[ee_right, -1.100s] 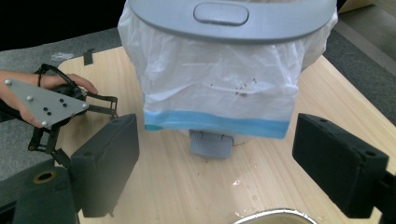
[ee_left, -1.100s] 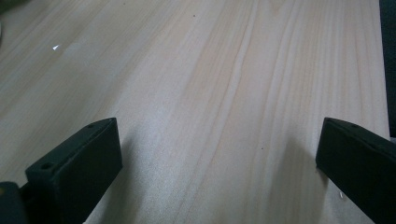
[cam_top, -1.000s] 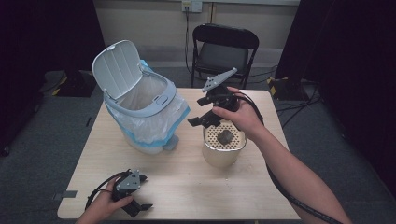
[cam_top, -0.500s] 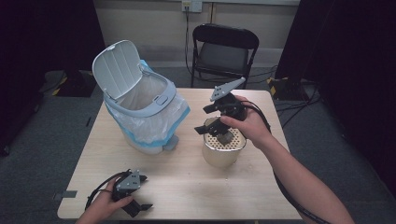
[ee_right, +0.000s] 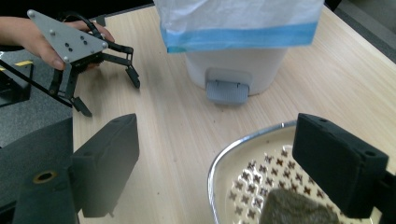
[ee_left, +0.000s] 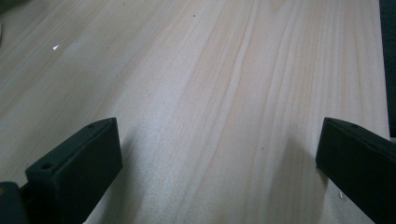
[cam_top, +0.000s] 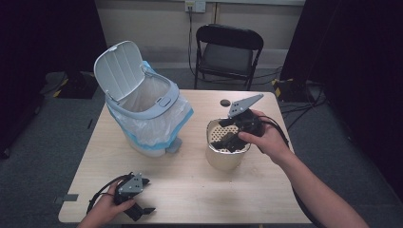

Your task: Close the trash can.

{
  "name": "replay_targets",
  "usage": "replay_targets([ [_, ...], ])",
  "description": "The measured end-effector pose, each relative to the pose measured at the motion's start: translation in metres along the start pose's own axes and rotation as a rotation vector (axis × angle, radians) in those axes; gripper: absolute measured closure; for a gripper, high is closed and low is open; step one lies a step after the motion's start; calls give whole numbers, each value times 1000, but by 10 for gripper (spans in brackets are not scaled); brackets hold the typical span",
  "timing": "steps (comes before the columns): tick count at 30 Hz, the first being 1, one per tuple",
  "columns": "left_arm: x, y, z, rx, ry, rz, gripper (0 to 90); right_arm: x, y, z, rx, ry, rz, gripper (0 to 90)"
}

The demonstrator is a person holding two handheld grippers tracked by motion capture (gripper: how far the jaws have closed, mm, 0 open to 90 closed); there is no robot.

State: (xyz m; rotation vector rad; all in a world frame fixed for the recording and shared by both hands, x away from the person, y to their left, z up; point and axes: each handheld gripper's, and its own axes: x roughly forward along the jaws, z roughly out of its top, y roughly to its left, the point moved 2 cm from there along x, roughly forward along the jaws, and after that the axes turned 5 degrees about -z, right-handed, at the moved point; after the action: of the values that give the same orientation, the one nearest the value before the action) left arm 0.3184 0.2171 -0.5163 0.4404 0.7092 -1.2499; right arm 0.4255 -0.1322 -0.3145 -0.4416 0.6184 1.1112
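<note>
Pale wood grain runs across the table (cam_top: 190, 190) in front of you. Your right gripper (ee_right: 219, 163) hangs with its jaws spread wide over the rim of the cream bin (cam_top: 227, 159), whose perforated metal tray (ee_right: 247, 182) lies just under the tips. A dark, rough lump (ee_right: 294, 210) rests on that tray, just below the jaws. Beyond them stands the pedal bin (cam_top: 147, 118), lid up, bag folded over its rim. Your left gripper (ee_left: 219, 154) sits low over bare table, jaws wide apart, holding nothing.
</note>
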Motion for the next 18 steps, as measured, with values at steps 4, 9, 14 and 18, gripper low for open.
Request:
replay_targets([
  [4, 0, 0, 0, 0, 0, 0, 0, -7, -1, -10, 13, -2, -4, 145],
  [9, 0, 0, 0, 0, 0, 0, 0, -15, 1, -24, 16, 4, -15, 145],
  [14, 0, 0, 0, 0, 1, 0, 0, -22, 5, -41, 18, 3, -6, 145],
  [18, 0, 0, 0, 0, 0, 0, 0, -27, 7, -54, 36, -8, -4, 145],
])
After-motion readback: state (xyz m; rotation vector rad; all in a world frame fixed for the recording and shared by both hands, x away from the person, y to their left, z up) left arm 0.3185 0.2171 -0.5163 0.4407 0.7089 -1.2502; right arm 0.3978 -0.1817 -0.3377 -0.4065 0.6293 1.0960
